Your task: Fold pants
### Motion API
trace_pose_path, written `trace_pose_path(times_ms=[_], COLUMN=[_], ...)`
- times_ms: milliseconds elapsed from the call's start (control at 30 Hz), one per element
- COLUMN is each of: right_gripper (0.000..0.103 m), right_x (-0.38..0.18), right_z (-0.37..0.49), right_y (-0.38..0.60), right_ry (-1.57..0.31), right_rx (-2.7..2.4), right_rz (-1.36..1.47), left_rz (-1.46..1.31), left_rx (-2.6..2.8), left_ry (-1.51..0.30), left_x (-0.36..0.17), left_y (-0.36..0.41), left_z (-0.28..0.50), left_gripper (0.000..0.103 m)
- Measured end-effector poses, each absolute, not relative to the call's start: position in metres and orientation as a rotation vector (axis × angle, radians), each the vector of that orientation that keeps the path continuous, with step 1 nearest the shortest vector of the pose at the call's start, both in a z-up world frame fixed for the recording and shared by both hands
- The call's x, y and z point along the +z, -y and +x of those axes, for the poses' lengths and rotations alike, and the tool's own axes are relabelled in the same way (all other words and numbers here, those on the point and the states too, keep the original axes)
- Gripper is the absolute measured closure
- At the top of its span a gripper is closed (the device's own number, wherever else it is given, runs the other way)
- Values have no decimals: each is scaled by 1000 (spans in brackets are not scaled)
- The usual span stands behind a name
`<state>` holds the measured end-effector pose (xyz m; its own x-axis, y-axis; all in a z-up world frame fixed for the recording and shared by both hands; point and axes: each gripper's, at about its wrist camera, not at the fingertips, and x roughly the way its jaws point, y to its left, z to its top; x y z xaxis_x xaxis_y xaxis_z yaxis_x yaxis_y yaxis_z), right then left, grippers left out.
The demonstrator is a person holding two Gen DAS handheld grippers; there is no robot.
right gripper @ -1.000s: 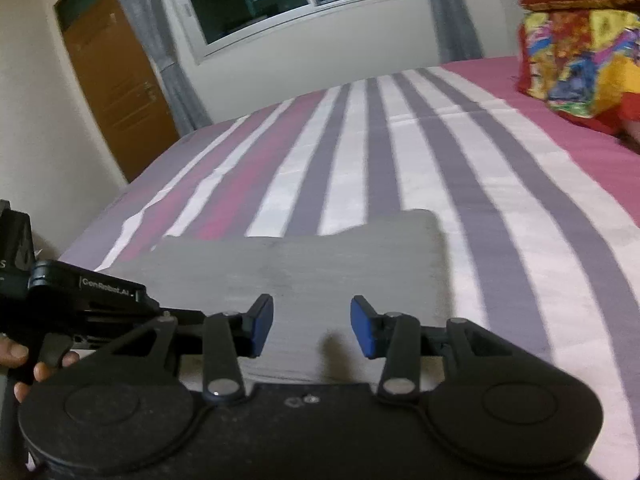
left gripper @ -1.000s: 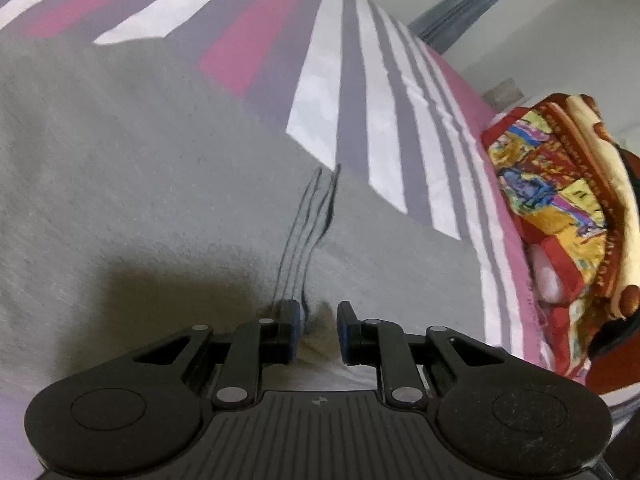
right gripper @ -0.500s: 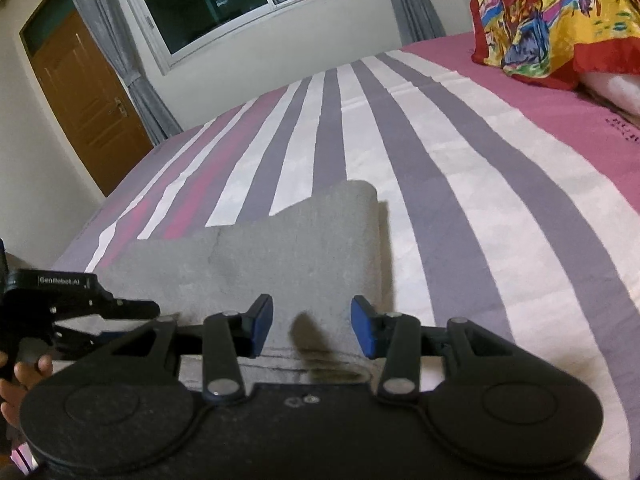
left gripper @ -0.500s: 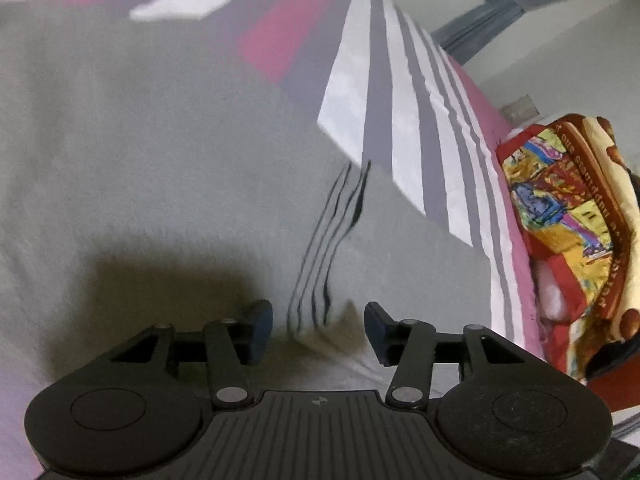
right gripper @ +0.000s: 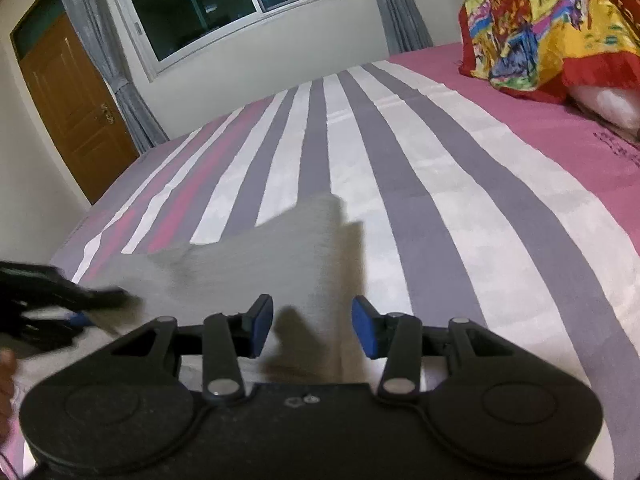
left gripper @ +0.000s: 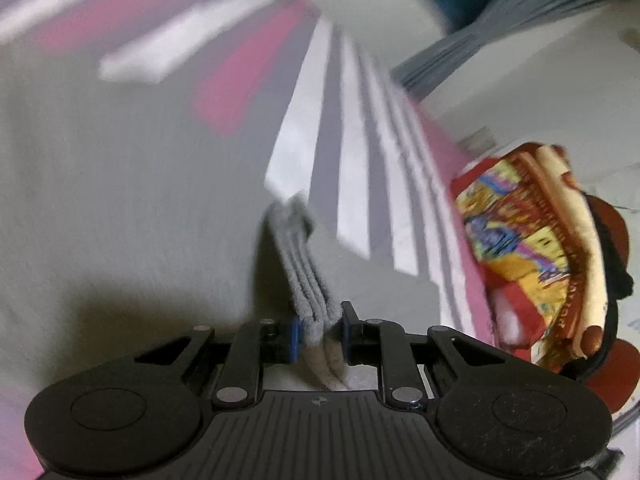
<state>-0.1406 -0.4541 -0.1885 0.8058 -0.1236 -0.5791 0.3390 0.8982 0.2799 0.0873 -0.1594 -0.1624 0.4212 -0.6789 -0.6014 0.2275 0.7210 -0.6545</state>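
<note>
My left claw (left gripper: 318,330) clenches stacked pants (left gripper: 304,256) edges; right claw (right gripper: 312,326) released. Thick layers may slip, ruining fold.

The left gripper (left gripper: 319,334), which was open a moment ago, has closed on the stacked edges of the grey pants (left gripper: 304,272) and lifted them.

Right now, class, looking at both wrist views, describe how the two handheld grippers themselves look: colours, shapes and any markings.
Both the left gripper and the right gripper are matte black plastic. Each has a ribbed centre body, two round discs at the sides, linkage bars with silver rivets, and blue pads on the fingers. A small emblem sits on each body's centre. No cables or sleeves show.
</note>
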Motion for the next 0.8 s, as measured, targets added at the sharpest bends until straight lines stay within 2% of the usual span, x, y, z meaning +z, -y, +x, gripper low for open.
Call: trace_pose_path(times_ms=[133,333,400,467,633,800], right_gripper=[62,65,66,65,65,64], right_x=[-189,-206,-217,-228,-213,-207], right_z=[-124,-93,-84,-79,-74,-45], right_y=[438,404,395,388,385,373], right_ry=[-605,-687,-739,-802,-765,-756], right_rx=[-218,-159,-161,-158,-149,-160], right_rz=[340,295,272,215,170,154], left_rz=[-467,-298,-280,-268,-189,-128], left_rx=[-561,-473,-466,-457,-457,-471], left_ry=[-923,-1044,-1033,-1024,-869,-909], left_x=[-143,-194,-200,-192,-152,-158], left_y=[116,107,109,109,105,132], left_z=[92,97,95,95,89,112], left_gripper=[83,83,79,75,75,75])
